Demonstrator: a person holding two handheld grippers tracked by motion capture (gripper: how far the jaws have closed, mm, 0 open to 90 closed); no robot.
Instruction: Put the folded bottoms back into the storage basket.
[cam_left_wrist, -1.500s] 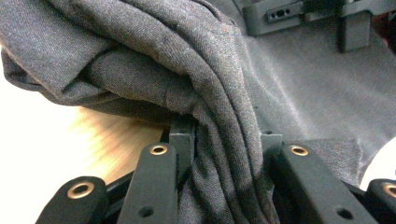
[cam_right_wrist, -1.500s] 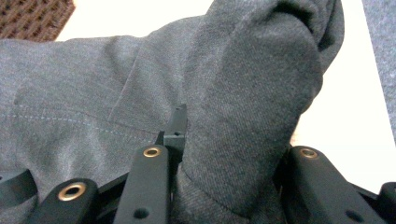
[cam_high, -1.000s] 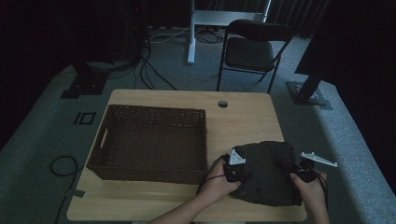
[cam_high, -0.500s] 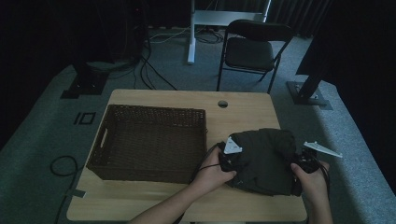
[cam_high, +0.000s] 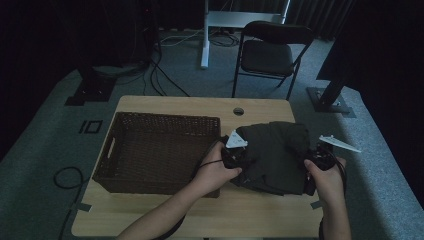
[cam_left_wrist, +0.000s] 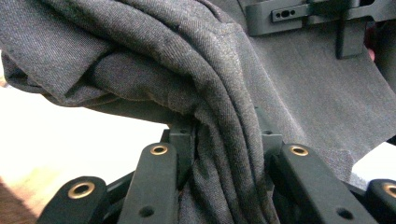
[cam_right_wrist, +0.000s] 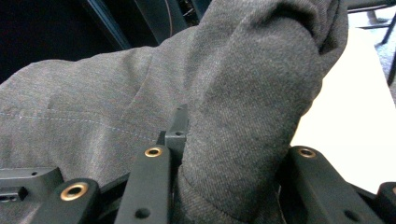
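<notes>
A folded dark grey garment (cam_high: 272, 155) hangs between my two grippers above the right half of the wooden table (cam_high: 175, 102). My left gripper (cam_high: 234, 155) is shut on the garment's left edge; in the left gripper view thick folds of the cloth (cam_left_wrist: 224, 154) are pinched between the jaws. Over at the garment's right edge my right gripper (cam_high: 316, 161) is shut on it too, and the right gripper view has a rolled bunch of the fabric (cam_right_wrist: 229, 168) squeezed between its jaws. The other gripper's body (cam_left_wrist: 299, 16) appears at the top of the left gripper view.
A dark wicker basket (cam_high: 112, 150) stands on the left half of the table, close beside the garment's left edge. A cable hole (cam_high: 238, 111) sits near the table's far edge. Behind the table are a folding chair (cam_high: 272, 55) and stand bases on the carpet.
Both hands have lifted the garment off the table and carried it up and away from the front edge. The cloth now hangs bunched between the grippers.
</notes>
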